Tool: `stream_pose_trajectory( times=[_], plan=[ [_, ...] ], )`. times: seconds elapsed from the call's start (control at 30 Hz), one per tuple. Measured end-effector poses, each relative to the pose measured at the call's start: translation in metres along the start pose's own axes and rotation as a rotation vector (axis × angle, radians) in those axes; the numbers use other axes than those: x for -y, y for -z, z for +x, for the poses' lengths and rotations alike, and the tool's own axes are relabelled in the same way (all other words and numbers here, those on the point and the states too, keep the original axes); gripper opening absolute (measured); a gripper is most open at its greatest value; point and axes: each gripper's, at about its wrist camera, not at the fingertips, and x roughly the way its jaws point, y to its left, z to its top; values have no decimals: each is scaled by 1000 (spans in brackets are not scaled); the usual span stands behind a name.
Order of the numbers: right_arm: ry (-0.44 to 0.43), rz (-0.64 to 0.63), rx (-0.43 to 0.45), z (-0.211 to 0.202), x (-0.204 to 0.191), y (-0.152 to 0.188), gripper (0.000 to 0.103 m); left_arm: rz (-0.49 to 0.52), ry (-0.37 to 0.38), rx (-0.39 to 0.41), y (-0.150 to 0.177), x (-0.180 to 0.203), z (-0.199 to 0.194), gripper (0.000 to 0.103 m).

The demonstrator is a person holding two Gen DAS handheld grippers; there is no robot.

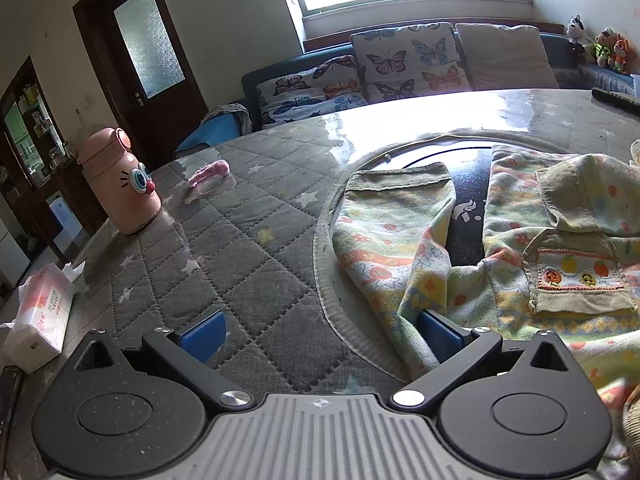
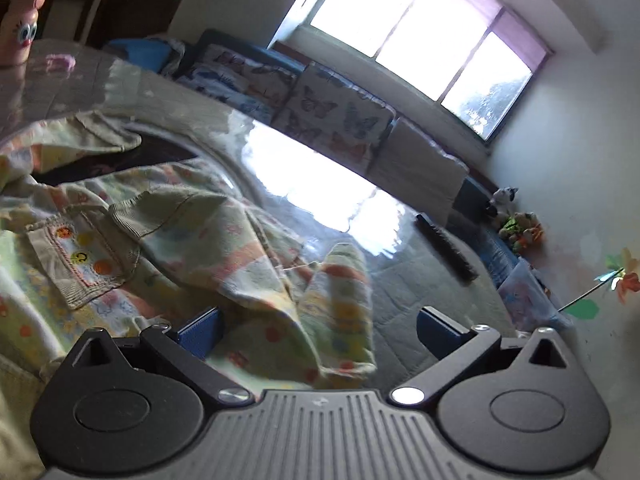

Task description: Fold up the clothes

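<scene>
The patterned child's garment lies spread on the worktop. Both claws, left and right, gape wide, gripping nothing; the blurred hem probably needs squaring before pinching.

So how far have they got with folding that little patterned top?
Barely begun. Done: the patterned garment lies spread on the table, and one cuffed sleeve seems laid across the front above the pocket. In hand: nothing gripped; the left gripper and right gripper are both open at its edges. Left: the other sleeve sticks out, and the body is unfolded.
</scene>
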Motion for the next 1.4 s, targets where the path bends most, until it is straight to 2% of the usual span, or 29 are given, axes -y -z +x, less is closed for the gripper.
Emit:
stream_pose_trajectory(
  times=[0.07,0.2,0.27,0.47,0.6,0.73,0.83,0.93,1.1,1.4],
  plan=[
    [-20,0,-42,15,-2,-6,103,-2,4,0,0,-1,0,103],
    [79,-13,-33,33,-1,-5,103,-5,4,2,1,-1,0,103],
    [133,28,-31,34,10,0,103,-5,3,3,1,-1,0,103],
    [267,197,-3,2,61,33,103,-2,-2,6,2,0,-1,103],
    [316,325,-29,-20,96,66,103,1,-5,8,3,0,-2,103],
    [332,433,-83,-36,121,102,103,0,0,9,5,-2,-3,103],
    [260,570,-149,-43,133,131,103,-2,3,9,7,-1,-5,103],
    [191,605,-165,-50,130,150,103,6,-1,8,8,1,-9,103],
    [246,407,-125,-60,100,139,103,30,-11,3,5,4,-11,103],
    [224,223,-31,-39,73,91,103,90,-29,32,-9,15,-13,103]
  ],
)
